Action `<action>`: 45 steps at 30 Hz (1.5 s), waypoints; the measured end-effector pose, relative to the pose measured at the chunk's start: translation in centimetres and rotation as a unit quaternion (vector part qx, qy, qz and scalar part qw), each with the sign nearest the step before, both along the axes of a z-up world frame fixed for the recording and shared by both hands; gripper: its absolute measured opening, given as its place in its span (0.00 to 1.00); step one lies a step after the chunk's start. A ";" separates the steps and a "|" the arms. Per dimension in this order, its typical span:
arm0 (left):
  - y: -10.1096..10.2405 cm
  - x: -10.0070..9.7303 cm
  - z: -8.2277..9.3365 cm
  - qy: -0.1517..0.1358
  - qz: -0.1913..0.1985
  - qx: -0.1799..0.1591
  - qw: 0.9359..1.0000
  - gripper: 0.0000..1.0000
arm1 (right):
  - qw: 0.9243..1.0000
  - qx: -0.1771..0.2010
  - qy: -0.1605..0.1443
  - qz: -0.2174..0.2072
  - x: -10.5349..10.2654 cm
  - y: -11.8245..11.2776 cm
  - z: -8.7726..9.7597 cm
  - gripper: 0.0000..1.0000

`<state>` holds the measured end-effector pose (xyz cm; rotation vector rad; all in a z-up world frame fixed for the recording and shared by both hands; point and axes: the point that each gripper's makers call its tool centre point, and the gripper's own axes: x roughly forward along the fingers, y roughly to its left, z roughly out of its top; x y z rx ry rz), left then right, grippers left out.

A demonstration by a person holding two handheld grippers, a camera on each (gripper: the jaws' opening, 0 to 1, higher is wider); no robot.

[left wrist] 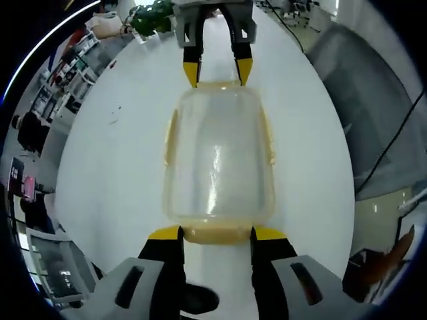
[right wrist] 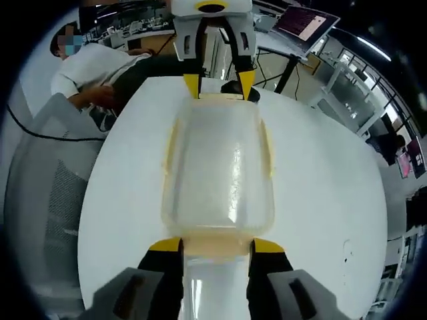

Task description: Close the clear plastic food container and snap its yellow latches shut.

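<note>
Currently both tongs, left (left wrist: 216, 233) and right (right wrist: 216, 245), are standing released at the container's (left wrist: 219, 163) 6 and 12 o'clock end latches, straddling them for snapping on the table (left wrist: 120, 167).

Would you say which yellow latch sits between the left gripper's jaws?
The yellow end latch of the clear plastic container, framed by the left gripper; others lie beyond.

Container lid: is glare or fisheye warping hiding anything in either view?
Left gripper view: a bright vertical glare streak runs down the container lid; the white table bows with fisheye curvature. Right gripper view: a similar streak on the lid, yellow latches readable, background desks bent toward the rim.
</note>
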<state>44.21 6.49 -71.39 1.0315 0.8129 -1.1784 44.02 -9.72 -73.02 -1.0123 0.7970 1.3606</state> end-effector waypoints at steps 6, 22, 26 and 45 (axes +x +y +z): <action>-2.3 0.1 0.2 -0.003 -0.002 -0.005 1.000 0.37 | 1.000 0.001 -0.005 -0.001 0.0 -2.5 0.6 0.35; -8.4 0.9 0.8 -0.010 -0.009 -0.016 1.000 0.37 | 1.000 -0.003 -0.007 -0.010 0.7 -8.4 1.0 0.35; -9.2 1.0 0.8 -0.010 -0.006 -0.018 1.000 0.36 | 1.000 0.000 -0.009 -0.005 0.8 -9.2 1.3 0.35; -12.3 1.2 0.9 -0.014 0.003 -0.021 1.000 0.36 | 1.000 0.001 -0.005 0.006 1.3 -12.4 1.4 0.35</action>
